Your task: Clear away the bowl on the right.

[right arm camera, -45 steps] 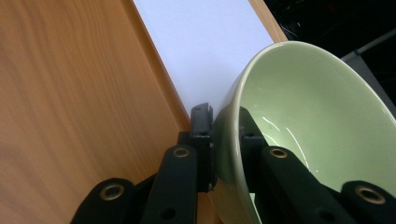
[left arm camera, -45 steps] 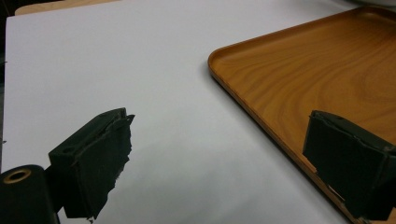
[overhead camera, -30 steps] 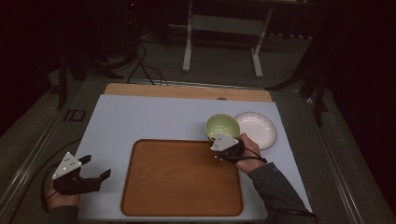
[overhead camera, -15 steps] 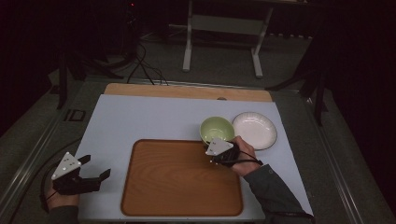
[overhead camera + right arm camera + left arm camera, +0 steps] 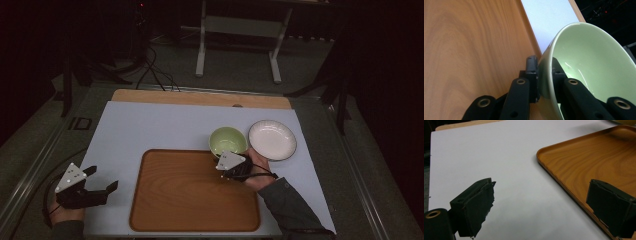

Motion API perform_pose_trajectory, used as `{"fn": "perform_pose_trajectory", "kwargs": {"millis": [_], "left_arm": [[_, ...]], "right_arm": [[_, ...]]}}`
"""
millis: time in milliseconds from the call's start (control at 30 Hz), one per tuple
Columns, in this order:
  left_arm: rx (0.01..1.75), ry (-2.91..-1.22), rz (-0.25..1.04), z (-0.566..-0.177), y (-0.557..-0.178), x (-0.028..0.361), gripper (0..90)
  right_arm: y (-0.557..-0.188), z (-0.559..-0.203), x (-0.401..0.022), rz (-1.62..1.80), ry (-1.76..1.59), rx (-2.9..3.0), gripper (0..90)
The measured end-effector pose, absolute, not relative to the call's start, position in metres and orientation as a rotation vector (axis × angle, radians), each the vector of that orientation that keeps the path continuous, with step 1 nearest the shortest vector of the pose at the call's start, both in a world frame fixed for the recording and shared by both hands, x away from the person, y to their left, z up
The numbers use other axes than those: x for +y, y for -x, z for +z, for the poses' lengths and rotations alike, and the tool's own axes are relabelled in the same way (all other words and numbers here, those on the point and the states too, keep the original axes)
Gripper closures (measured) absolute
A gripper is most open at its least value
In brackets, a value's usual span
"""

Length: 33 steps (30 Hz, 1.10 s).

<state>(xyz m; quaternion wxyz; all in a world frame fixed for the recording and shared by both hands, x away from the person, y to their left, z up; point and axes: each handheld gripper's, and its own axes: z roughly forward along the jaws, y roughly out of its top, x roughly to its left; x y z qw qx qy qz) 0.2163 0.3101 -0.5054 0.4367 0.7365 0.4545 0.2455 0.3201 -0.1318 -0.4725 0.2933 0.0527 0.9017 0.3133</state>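
Right gripper [image 5: 544,75] pinching the green bowl's [image 5: 227,140] rim

The bowl sits at the wooden tray's [image 5: 190,190] far right corner, beside a white plate [image 5: 272,140]; left gripper [image 5: 102,180], jaws spread, hovers left of the tray.

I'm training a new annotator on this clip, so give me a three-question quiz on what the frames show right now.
1. True or false: the right gripper has its fingers closed on the wall of the green bowl, one finger inside the rim and one outside.
2. Multiple choice: what lies right of the green bowl in the high view? A) a white plate B) a cup C) a spoon
3. Fill in: the left gripper is ____ and holds nothing, at the left of the wooden tray.

Key: 1 true. 2 A, the white plate sits on the table's white mat. 3 open.
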Motion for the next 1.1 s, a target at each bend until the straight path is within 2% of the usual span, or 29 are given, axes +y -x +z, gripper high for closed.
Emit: {"fn": "perform_pose_trajectory", "kwargs": {"millis": [1100], "left_arm": [[1.133, -1.832, 0.610, -0.506, -0.217, 0.311, 7.3]], "right_arm": [[-0.307, -0.474, -0.120, 0.854, -0.075, 2.408, 81.6]]}}
